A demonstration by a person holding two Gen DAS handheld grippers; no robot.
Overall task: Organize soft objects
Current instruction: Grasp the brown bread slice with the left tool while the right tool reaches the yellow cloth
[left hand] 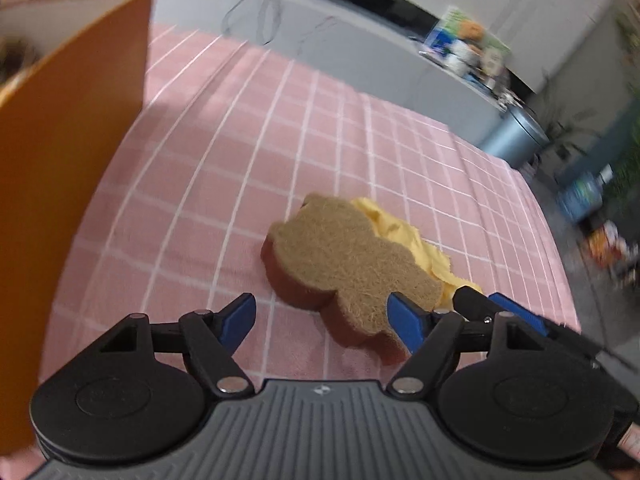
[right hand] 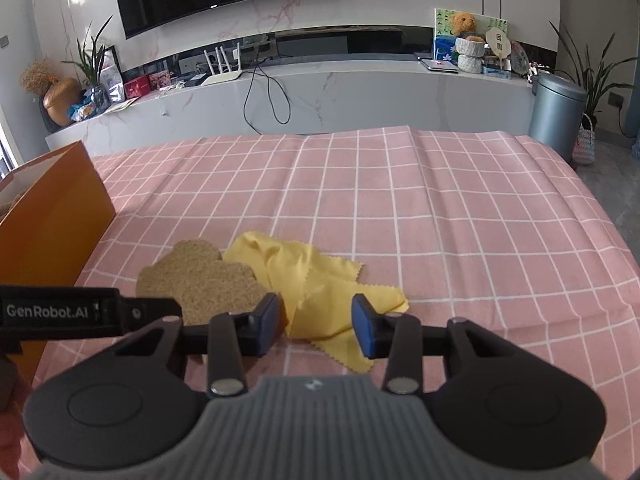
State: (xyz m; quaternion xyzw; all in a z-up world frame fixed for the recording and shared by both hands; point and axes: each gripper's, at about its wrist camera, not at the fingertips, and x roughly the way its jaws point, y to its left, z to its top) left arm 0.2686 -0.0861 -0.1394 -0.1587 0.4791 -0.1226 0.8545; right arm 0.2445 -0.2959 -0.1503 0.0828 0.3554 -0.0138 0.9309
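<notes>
A brown bear-shaped sponge (left hand: 352, 264) with a scrubby tan top lies on the pink checked cloth; it also shows in the right wrist view (right hand: 196, 280). A crumpled yellow cloth (right hand: 316, 296) lies just right of it, partly behind the sponge in the left wrist view (left hand: 404, 236). My left gripper (left hand: 322, 316) is open, its right finger touching the sponge's near end. My right gripper (right hand: 316, 326) is open and low over the yellow cloth's near edge. An orange box (left hand: 68, 184) stands at the left, also in the right wrist view (right hand: 52, 224).
The pink checked tablecloth (right hand: 440, 220) covers the table. Beyond its far edge stand a white TV console (right hand: 320, 88) with clutter, a grey bin (right hand: 558, 112) and plants. The left gripper's body (right hand: 60, 312) shows at the left of the right wrist view.
</notes>
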